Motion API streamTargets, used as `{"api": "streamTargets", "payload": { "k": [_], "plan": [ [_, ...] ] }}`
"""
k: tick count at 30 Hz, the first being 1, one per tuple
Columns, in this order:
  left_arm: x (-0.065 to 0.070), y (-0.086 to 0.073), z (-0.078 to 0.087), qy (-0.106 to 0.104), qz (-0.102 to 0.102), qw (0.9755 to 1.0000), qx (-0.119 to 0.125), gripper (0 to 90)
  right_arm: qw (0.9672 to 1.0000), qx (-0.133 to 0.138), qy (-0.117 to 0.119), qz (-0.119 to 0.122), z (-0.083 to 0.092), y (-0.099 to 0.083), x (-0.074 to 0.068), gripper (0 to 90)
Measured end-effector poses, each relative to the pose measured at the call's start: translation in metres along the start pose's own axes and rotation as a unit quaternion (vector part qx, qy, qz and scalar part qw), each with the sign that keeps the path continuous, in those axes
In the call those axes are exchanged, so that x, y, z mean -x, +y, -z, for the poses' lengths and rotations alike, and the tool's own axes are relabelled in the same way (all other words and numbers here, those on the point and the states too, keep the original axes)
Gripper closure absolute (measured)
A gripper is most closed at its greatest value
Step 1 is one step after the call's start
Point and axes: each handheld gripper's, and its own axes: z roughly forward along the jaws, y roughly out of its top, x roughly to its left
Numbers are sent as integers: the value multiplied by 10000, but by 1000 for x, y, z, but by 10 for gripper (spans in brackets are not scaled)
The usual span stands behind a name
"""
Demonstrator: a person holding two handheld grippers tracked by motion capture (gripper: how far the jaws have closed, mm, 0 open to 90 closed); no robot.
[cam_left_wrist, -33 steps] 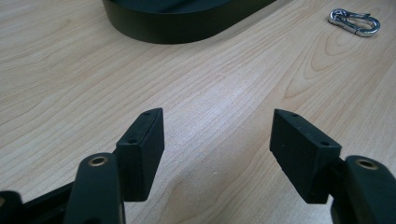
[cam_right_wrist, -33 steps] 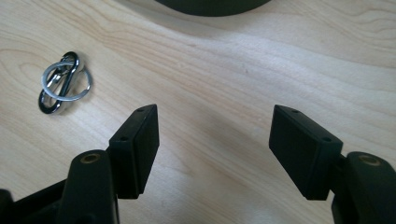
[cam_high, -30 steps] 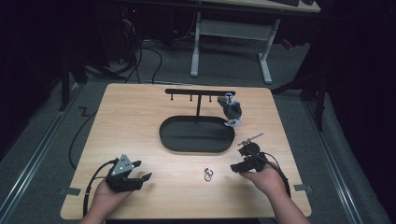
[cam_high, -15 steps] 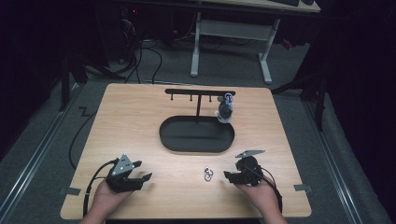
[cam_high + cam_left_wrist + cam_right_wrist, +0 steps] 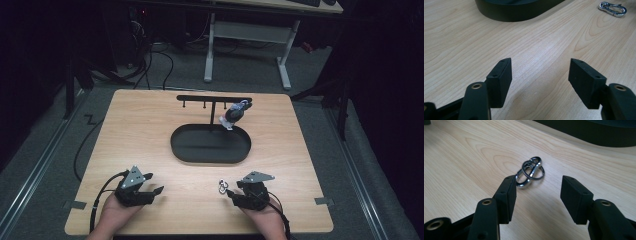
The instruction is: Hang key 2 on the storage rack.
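Note:
A small silver snap clip with a ring (image 5: 222, 187) lies flat on the wooden table (image 5: 150, 135) near the front. My right gripper (image 5: 232, 192) sits low just right of it. In the right gripper view the clip (image 5: 530, 171) lies just beyond the left pad (image 5: 507, 195), and the right gripper (image 5: 538, 192) is open; its jaws have just been closing, with bare wood between them. My left gripper (image 5: 154, 186) rests open at the front left. In the left gripper view it (image 5: 540, 72) holds nothing, and the clip (image 5: 612, 8) lies far off.
A black oval tray (image 5: 210, 159) lies mid-table. Behind it stands a black hook rack (image 5: 215, 98) with a grey-blue charm (image 5: 234, 114) hanging near its right end. Cables trail from both grippers over the front edge. A desk frame (image 5: 250, 30) stands on the floor beyond.
My right gripper has moved left and lower, from the right side of the table to just beside the clip. The hanging charm has swung slightly left. The left gripper has stayed put.

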Motion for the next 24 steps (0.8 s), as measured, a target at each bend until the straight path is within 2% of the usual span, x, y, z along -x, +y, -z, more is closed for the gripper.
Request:
{"api": "streamTargets", "payload": {
  "k": [2,5,11,15,17,21,24],
  "plan": [
    [1,0,0,4,-7,10000,5,359,9999,-8,91,-41,-2,3,-2,484],
    [1,0,1,7,-30,10000,4,359,9998,2,160,77,-7,10,-7,499],
    [2,-1,1,6,-21,10000,-14,359,9995,-150,160,220,-16,17,-13,520],
    [1,-2,2,-2,18,10000,-2,359,9990,-277,196,291,-25,27,-10,545],
    [1,-2,0,-21,5,10000,-32,359,9988,-288,137,369,-27,30,-10,554],
    [3,-2,1,-20,-28,10000,-34,359,9993,-183,59,325,-23,27,-10,590],
    [3,-1,2,-30,-39,10000,-14,359,9994,-226,58,271,-23,21,-9,615]
  ]
}}
